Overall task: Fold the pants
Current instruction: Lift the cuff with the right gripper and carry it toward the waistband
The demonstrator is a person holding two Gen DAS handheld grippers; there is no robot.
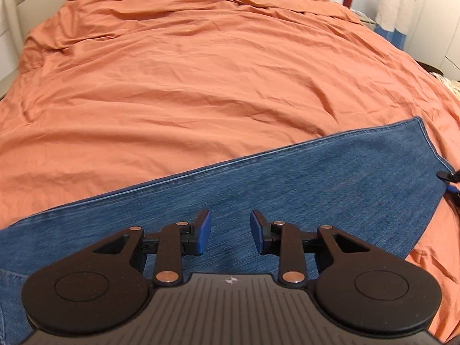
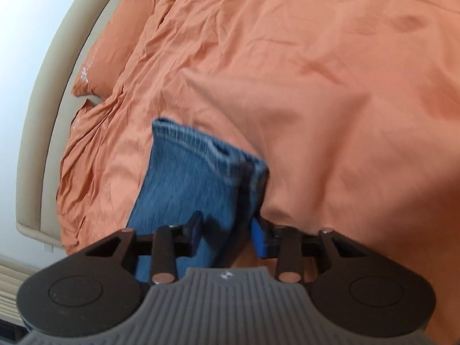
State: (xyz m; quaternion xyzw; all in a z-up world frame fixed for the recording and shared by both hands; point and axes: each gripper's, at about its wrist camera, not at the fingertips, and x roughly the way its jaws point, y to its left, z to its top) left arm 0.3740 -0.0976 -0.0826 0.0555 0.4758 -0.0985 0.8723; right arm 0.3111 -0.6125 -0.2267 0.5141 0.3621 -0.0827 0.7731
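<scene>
Blue denim pants (image 1: 287,189) lie flat on an orange bedspread (image 1: 201,86), legs stretched toward the right with the hem at the far right. My left gripper (image 1: 231,231) is open and empty, hovering just above the middle of the leg. In the right wrist view the hem end of the pants (image 2: 195,178) sits between the spread fingers of my right gripper (image 2: 227,233), which is open; the hem edge looks slightly raised. The tip of my right gripper shows at the hem in the left wrist view (image 1: 450,176).
The orange bedspread (image 2: 316,86) covers a wide bed with a beige headboard (image 2: 43,115) and orange pillows (image 2: 112,43). White plush toys (image 1: 398,3) stand by the wall past the bed's far right corner.
</scene>
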